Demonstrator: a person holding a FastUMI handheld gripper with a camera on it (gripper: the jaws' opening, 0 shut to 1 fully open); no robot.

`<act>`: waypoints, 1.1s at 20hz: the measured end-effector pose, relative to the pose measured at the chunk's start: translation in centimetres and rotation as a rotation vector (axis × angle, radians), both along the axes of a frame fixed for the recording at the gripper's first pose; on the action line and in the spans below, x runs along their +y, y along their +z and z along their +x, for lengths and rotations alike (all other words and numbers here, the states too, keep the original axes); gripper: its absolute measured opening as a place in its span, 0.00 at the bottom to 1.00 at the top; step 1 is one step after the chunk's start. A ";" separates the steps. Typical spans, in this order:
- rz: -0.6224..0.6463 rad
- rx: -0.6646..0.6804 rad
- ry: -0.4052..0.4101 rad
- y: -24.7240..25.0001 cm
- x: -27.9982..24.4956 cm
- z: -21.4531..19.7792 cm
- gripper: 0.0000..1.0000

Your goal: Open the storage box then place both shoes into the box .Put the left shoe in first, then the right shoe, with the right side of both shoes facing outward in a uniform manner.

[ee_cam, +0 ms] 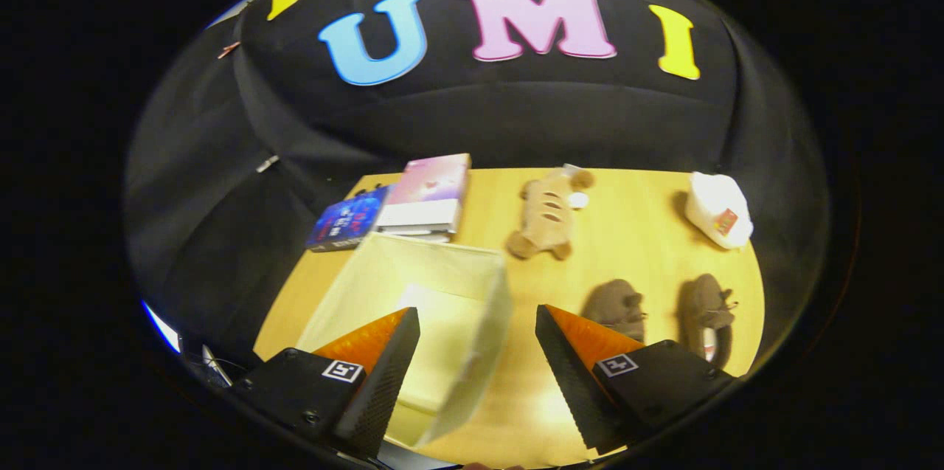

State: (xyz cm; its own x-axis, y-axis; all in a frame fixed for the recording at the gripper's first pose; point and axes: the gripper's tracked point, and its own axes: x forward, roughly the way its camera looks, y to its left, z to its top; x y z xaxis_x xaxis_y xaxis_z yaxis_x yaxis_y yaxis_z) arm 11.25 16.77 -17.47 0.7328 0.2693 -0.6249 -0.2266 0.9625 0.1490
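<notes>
Above the wooden tabletop [634,234], the tool [478,322] hangs with its two fingers spread wide and nothing held between them. Below and just ahead of the fingers sits the storage box [413,285], a pale fabric bin with its top open and its inside bare; the left finger overlaps its interior, and its near right wall runs down through the gap between the fingers. Over on the right, beyond the right finger, the two brown shoes stand side by side on the wood: the left shoe [618,308] sits right behind that fingertip, partly covered by it, and the right shoe [709,315] lies just beside it, a little farther out, with a pale patch showing near its heel end. Which shoe is truly which I cannot tell for sure, so I name them by where they lie. Farther back, a tan plush toy [549,213] lies flat in the middle of the wood. A white cap [717,210] rests near the far right corner. Behind the box, a stack of books [426,197] with a pink cover on top sits beside a dark blue book [348,220], the two touching.
</notes>
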 end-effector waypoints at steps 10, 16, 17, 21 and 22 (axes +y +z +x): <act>-0.150 0.162 -0.119 -10.8 -15.2 -0.4 0.99; -0.161 0.206 -0.108 -15.5 -15.7 3.4 0.98; -0.167 0.209 -0.101 -16.1 -15.6 3.8 0.94; -0.161 0.227 -0.084 -18.1 -14.6 4.8 0.66; -0.138 0.230 -0.085 -18.1 -14.2 4.9 0.61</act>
